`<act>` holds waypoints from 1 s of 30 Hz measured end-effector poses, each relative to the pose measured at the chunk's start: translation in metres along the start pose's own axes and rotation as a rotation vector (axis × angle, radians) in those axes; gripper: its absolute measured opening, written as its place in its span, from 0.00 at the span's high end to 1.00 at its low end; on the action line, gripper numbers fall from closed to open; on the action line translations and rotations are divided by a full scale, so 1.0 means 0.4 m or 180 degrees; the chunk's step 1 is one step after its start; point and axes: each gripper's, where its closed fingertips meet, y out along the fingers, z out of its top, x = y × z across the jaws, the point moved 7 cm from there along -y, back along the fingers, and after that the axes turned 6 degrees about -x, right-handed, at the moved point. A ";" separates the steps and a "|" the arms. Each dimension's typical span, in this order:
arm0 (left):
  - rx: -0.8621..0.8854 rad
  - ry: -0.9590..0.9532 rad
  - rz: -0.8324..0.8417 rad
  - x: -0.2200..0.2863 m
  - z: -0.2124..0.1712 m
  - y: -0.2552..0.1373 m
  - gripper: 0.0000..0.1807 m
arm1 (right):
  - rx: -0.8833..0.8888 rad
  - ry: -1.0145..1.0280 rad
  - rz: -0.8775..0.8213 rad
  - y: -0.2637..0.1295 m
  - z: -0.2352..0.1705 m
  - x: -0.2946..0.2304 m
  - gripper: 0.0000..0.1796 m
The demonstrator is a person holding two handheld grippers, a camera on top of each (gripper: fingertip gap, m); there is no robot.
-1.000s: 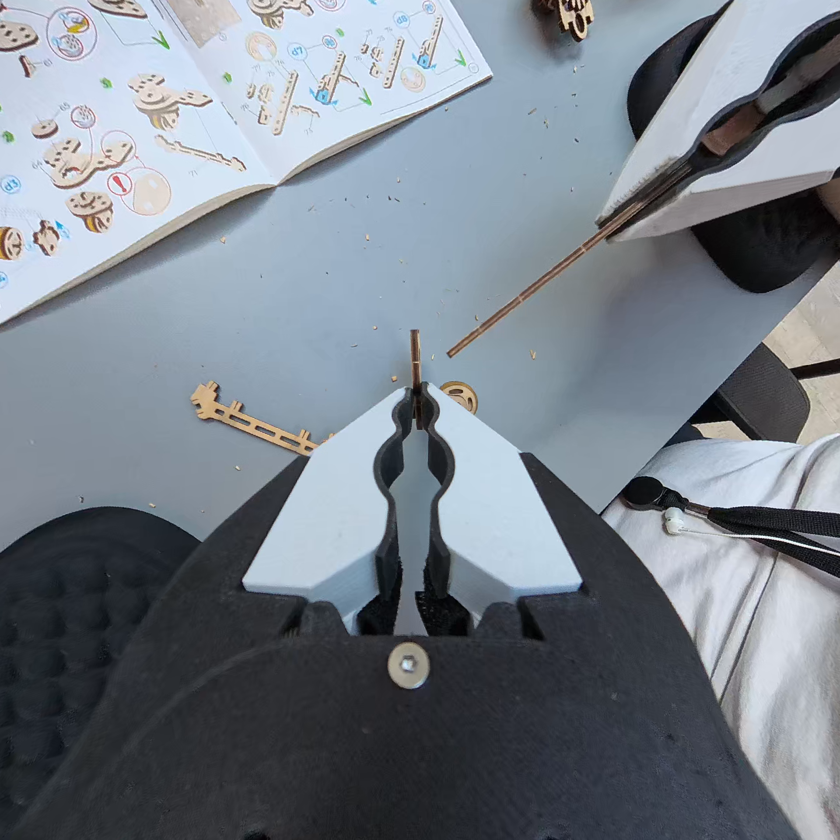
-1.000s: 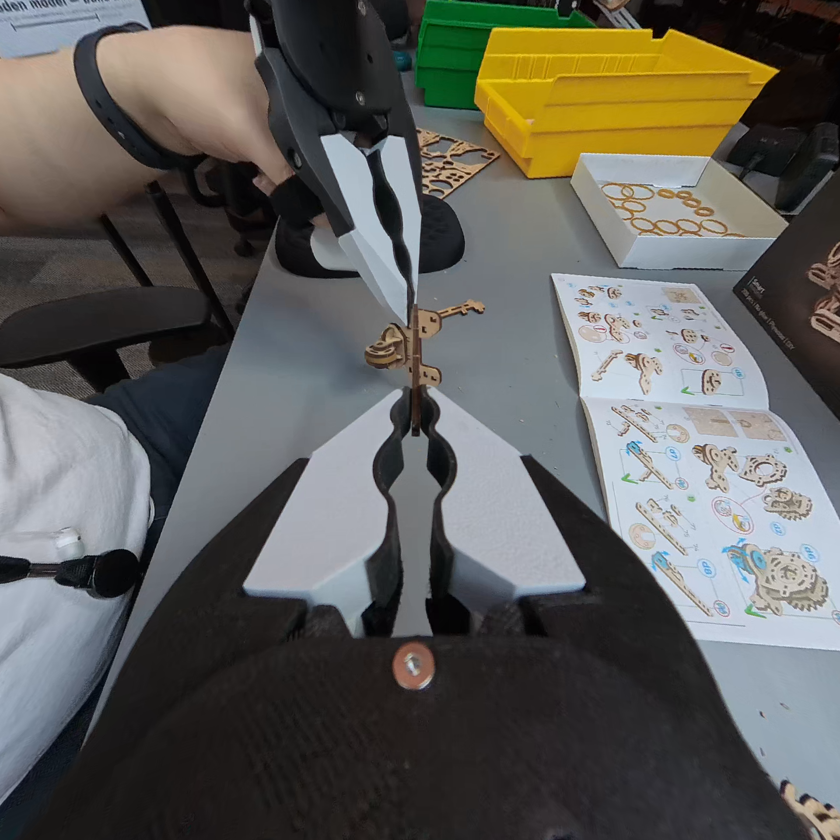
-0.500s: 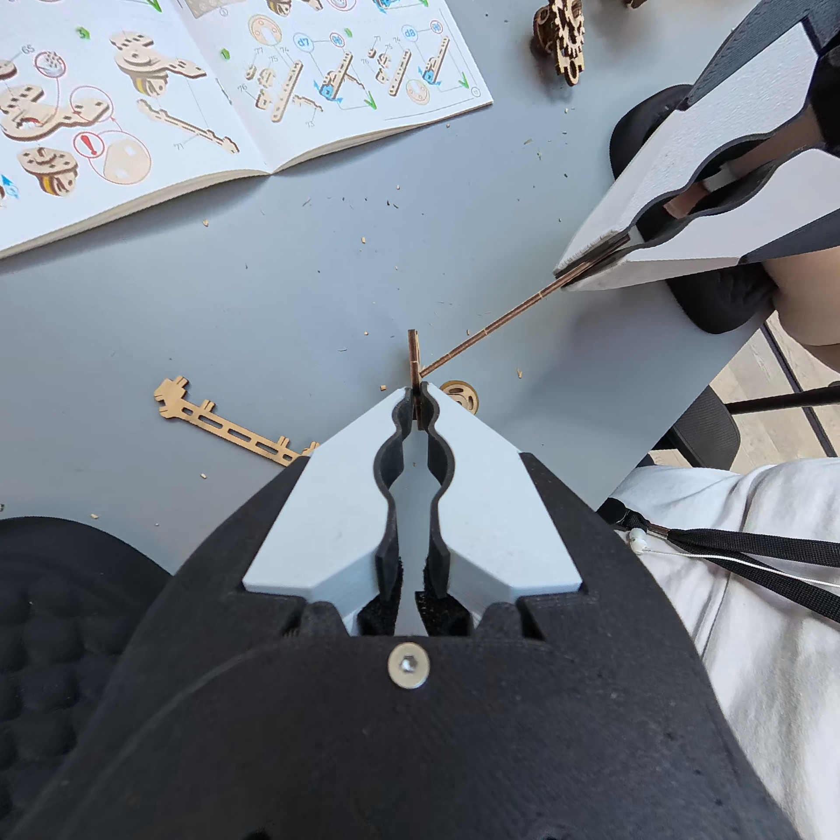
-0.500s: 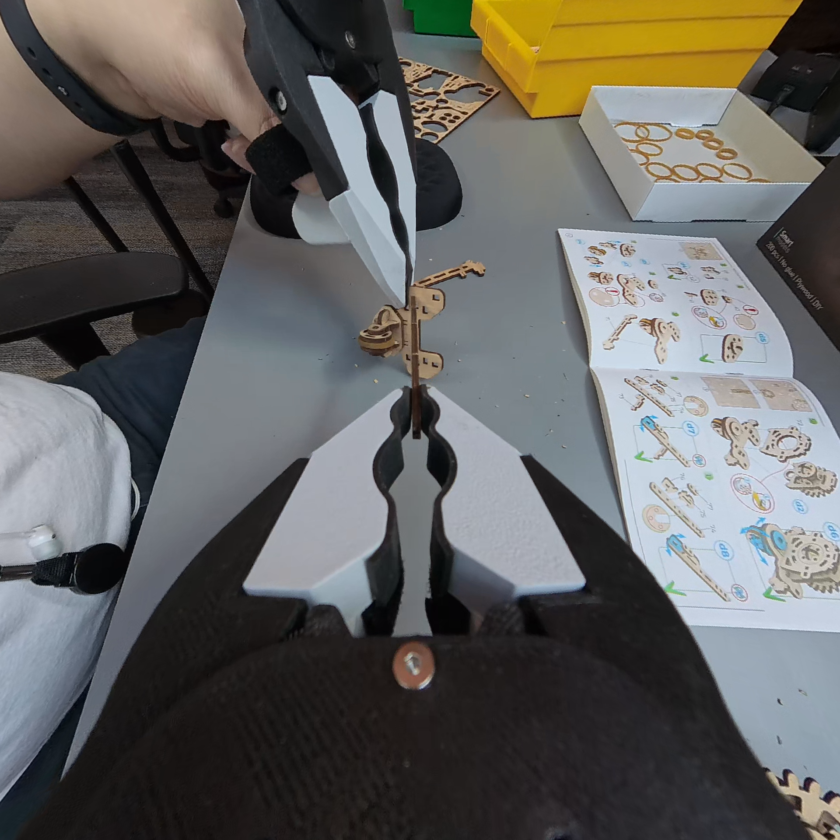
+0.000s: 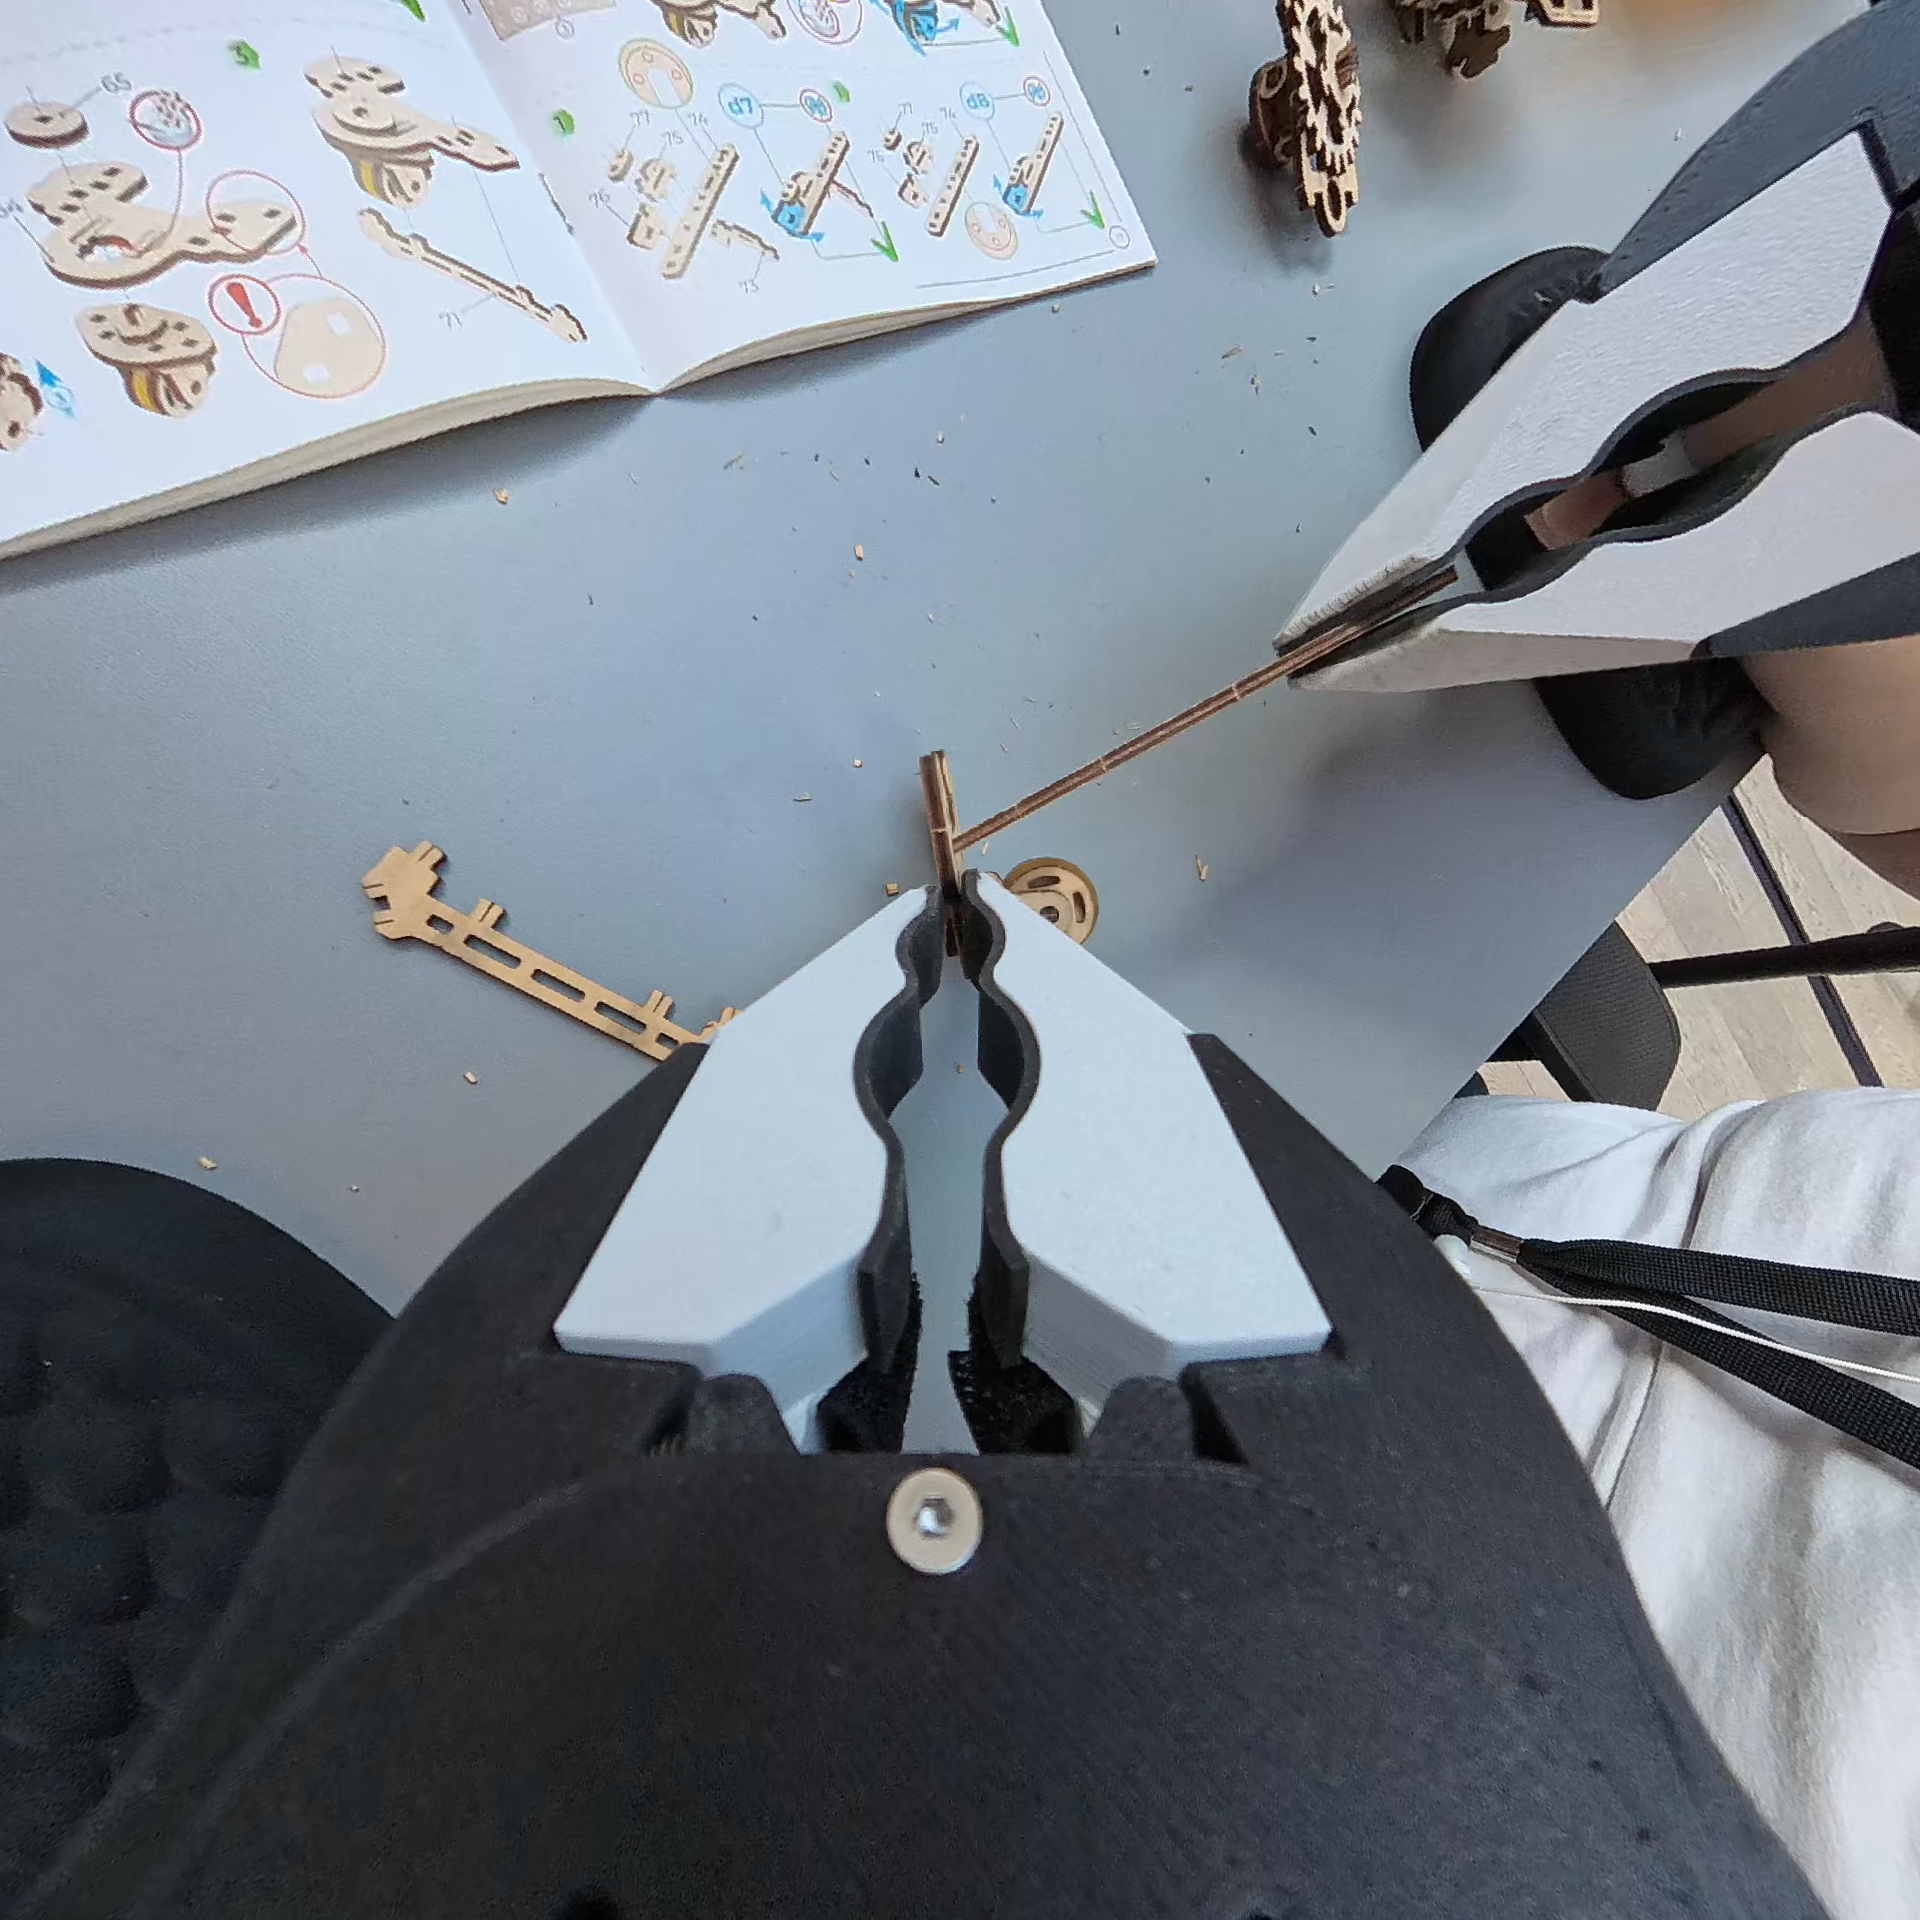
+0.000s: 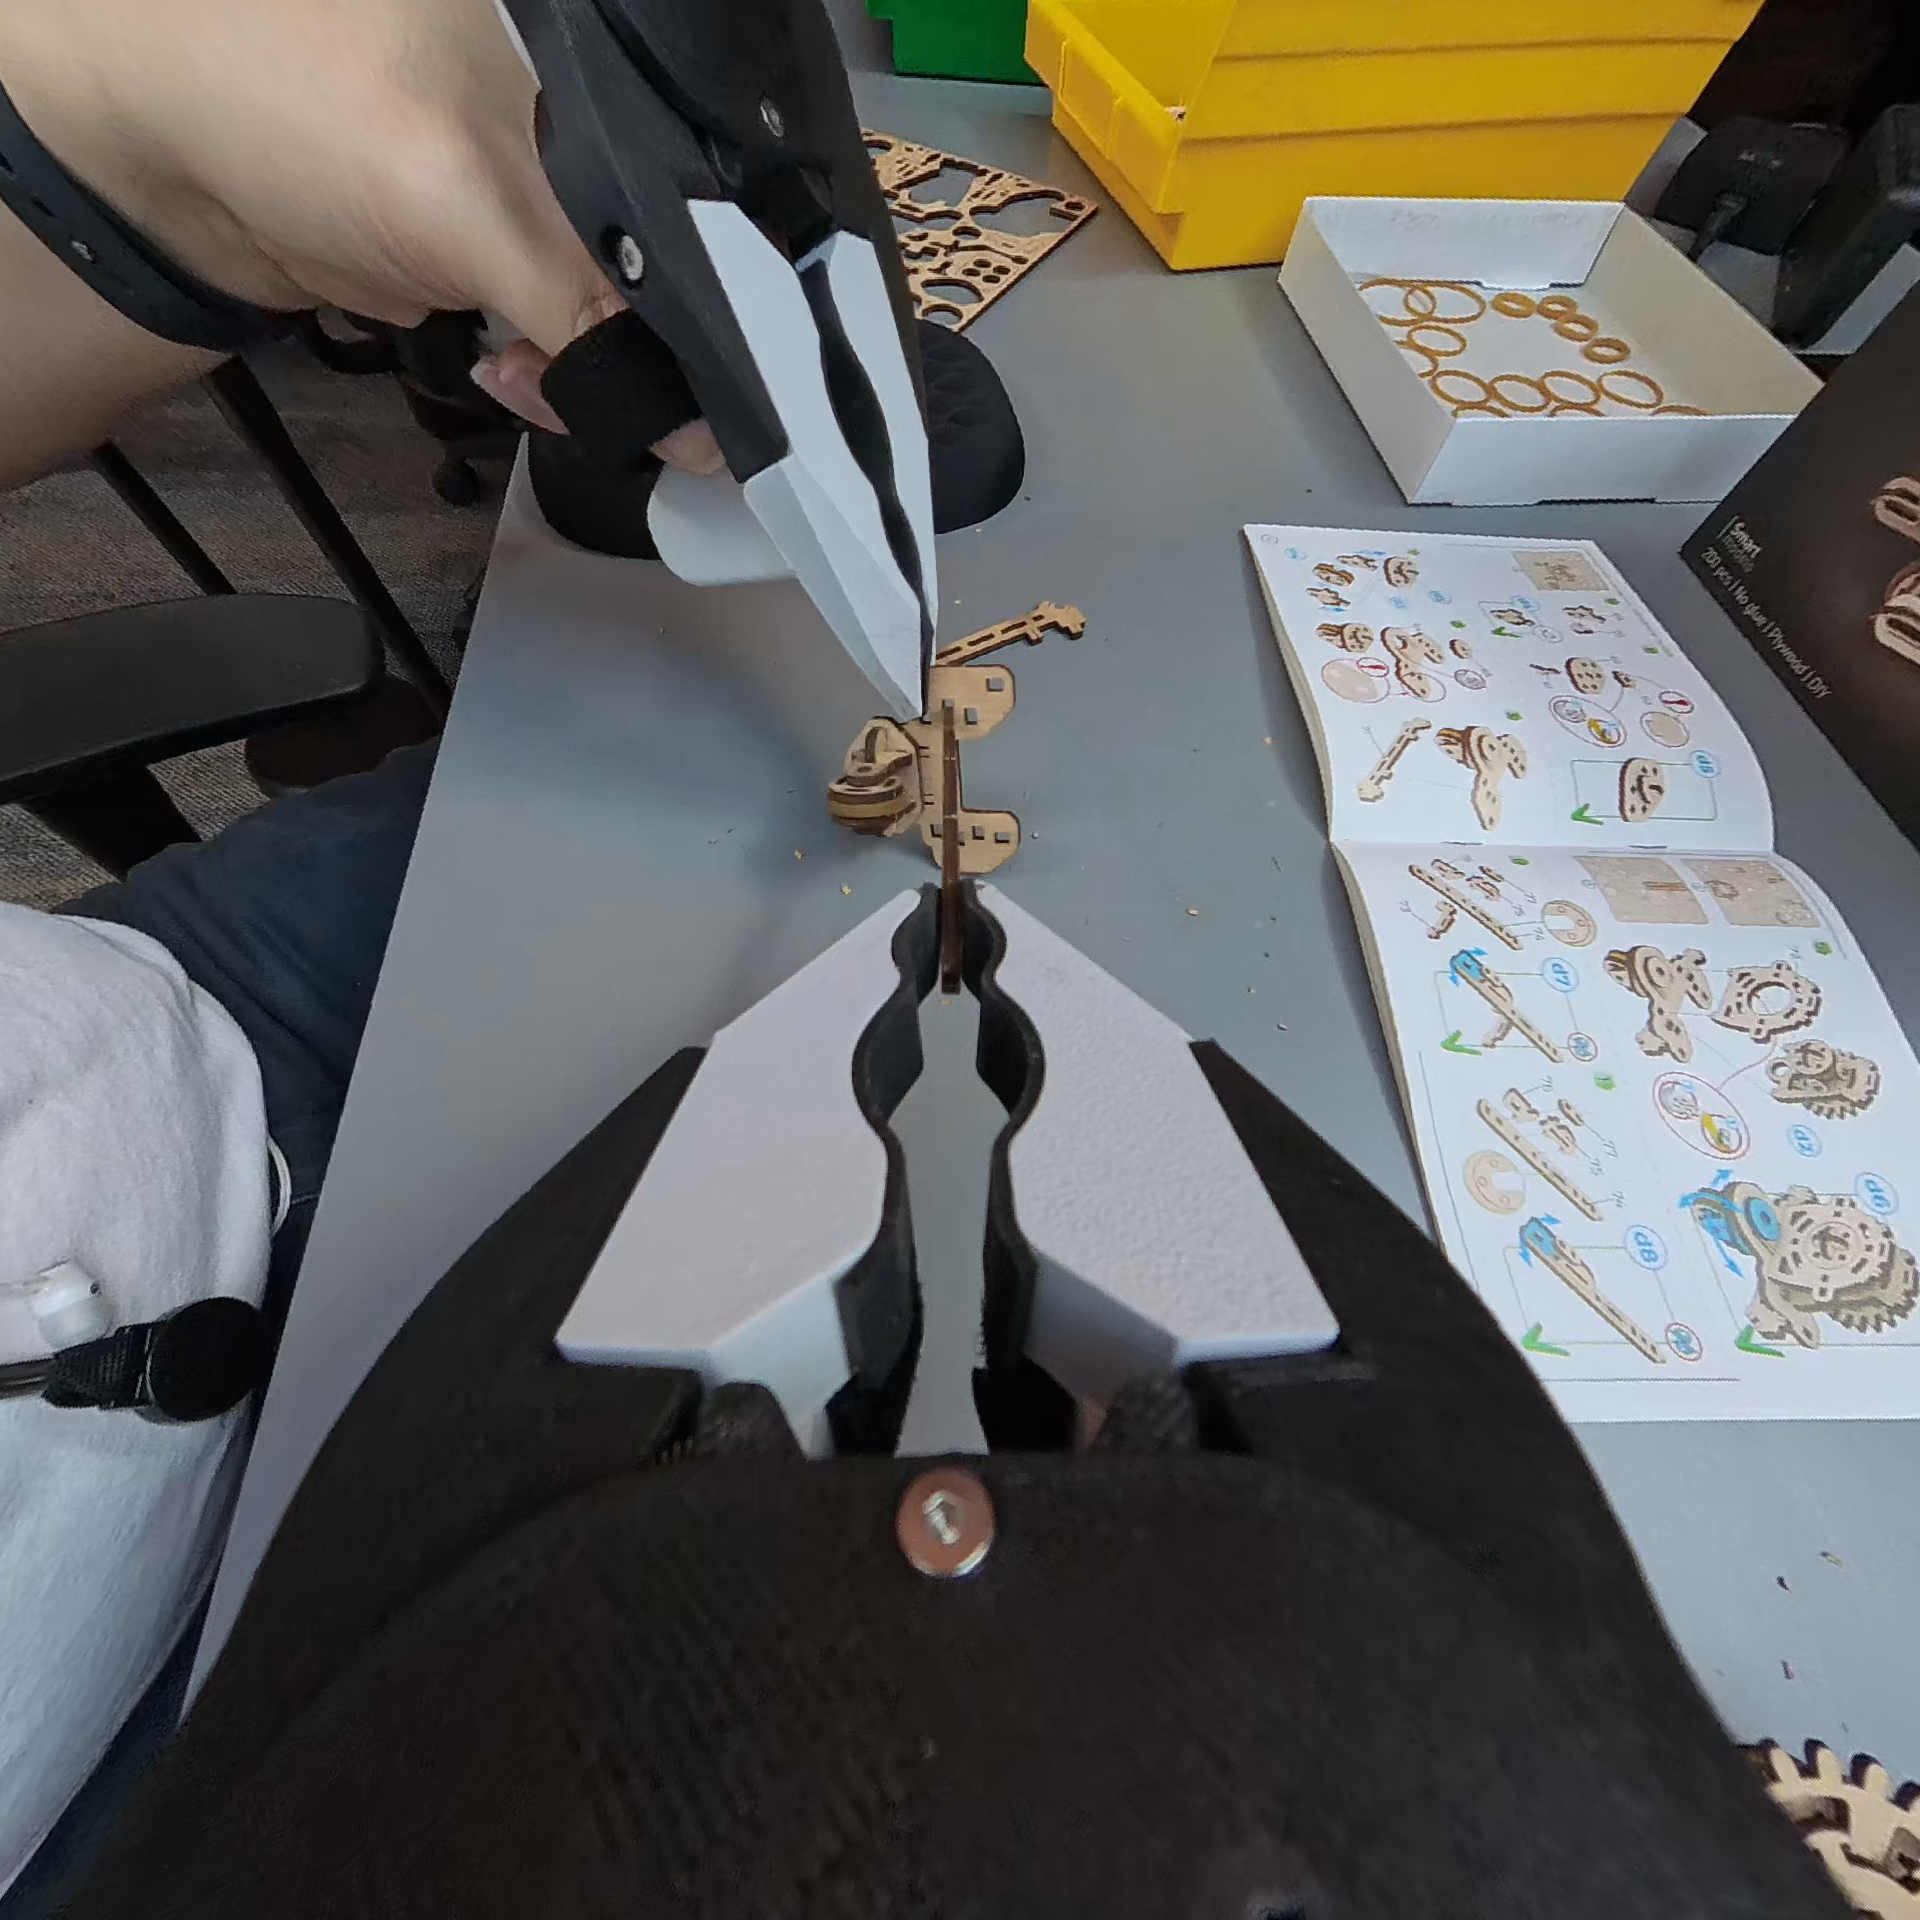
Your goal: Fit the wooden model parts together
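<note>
Pinching wooden plate, hand-held gripper

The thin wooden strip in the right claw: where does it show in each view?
Left wrist view: thin wooden strip runs diagonally from the right claw at right to the plate near centre.
Right wrist view: edge-on, vertical at centre, above the claw tips.
Shared landmark: the open instruction booklet.

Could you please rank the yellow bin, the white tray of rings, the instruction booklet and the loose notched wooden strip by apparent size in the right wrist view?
1. Instruction booklet, though it lies nearest the camera.
2. Yellow bin, cropped by the frame's top edge, so unsure.
3. White tray.
4. Notched wooden strip, smallest.
</note>
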 end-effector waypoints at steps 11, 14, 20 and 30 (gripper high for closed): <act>0.0002 0.0124 -0.0289 0.037 0.007 0.023 0.99 | -0.0156 -0.0296 -0.0327 0.027 0.005 -0.033 0.99; 0.0054 0.0462 -0.0145 0.052 0.003 0.005 0.97 | -0.0101 -0.0062 -0.0015 0.027 -0.009 -0.020 0.99; 0.0132 0.1851 0.0739 0.034 -0.027 -0.017 0.85 | 0.0049 0.0112 0.0507 0.028 -0.029 -0.004 0.99; 0.0332 0.2894 0.0257 0.066 -0.033 0.019 0.94 | 0.0110 -0.0134 0.0622 0.023 -0.034 0.000 0.99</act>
